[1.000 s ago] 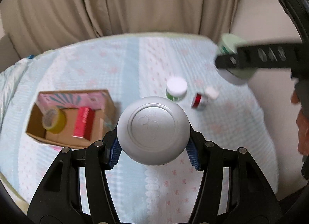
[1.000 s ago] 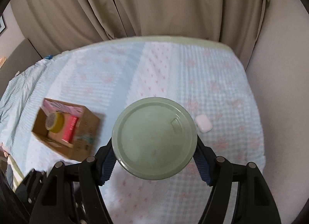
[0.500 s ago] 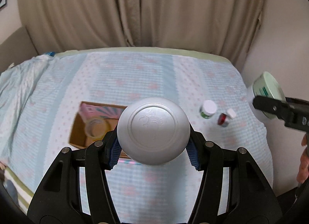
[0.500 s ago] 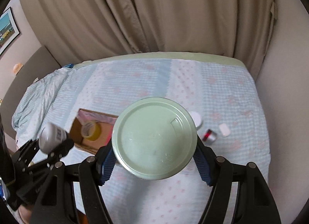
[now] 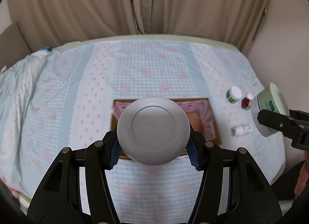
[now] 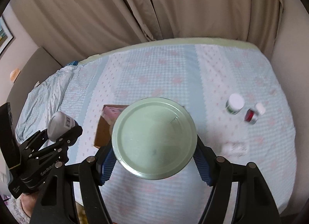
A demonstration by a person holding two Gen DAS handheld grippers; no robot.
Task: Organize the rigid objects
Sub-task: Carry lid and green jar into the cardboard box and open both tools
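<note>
Left gripper point(image 5: 153, 146) — fingers pinched on a grey round container point(image 5: 153, 130), held above the cardboard box point(image 5: 210, 115) on the bed point(image 5: 154, 69). Right gripper point(image 6: 155, 164) — fingers clamped on a green-lidded jar point(image 6: 154, 139), also above the box. A white-capped bottle point(image 6: 235, 103) and a red-capped jar point(image 6: 250, 116) are seen right of the box.

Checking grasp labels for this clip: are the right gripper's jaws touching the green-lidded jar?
Touching. In the right wrist view the right gripper has both blue ribbed jaws pressed against the sides of the green-lidded jar, with no gap showing on either side.
</note>
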